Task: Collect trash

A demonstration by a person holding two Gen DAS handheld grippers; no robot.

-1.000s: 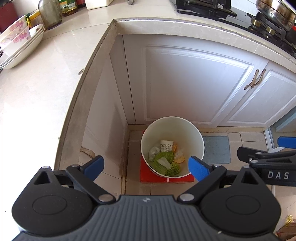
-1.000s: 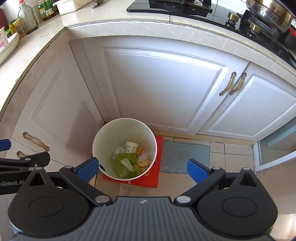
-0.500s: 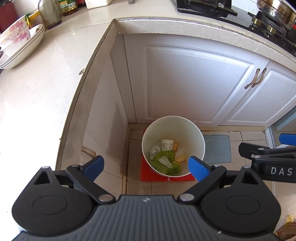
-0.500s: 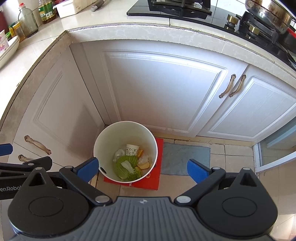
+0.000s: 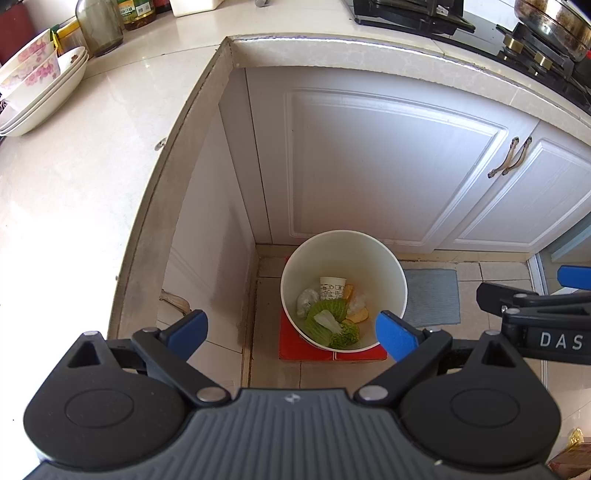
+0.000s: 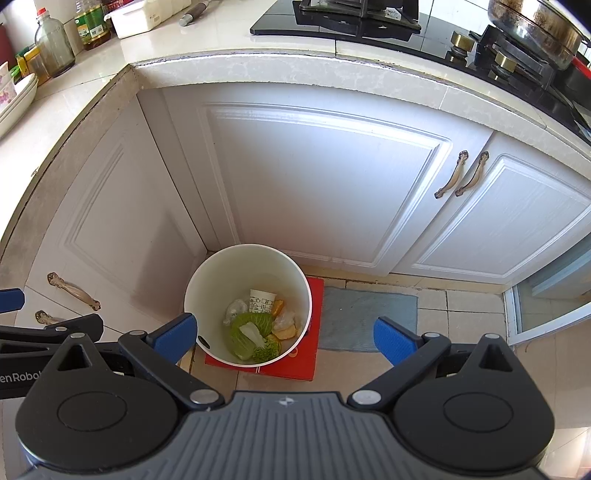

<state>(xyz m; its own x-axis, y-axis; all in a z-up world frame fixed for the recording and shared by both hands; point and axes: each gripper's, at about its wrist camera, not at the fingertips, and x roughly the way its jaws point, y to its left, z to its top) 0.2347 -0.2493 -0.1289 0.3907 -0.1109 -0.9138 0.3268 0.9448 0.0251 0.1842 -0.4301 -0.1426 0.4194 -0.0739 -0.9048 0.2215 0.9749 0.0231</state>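
Both claws, left claw (image 5: 291, 328) and right claw (image 6: 284, 334), hang wide open and empty above the white bin (image 6: 218, 273), trash (image 6: 255, 334) inside at twelve o'clock. Next pickup wants a slow, centred approach.

I'm looking down into a kitchen corner: white panelled cabinet doors (image 6: 325, 184) with curled brass handles (image 6: 461, 173) under a pale stone countertop (image 5: 74, 177). Beige floor tiles (image 6: 469, 314) carry a grey mat (image 6: 365, 317). A black gas hob (image 6: 354, 18) sits on top. Daylight glares off the counter.
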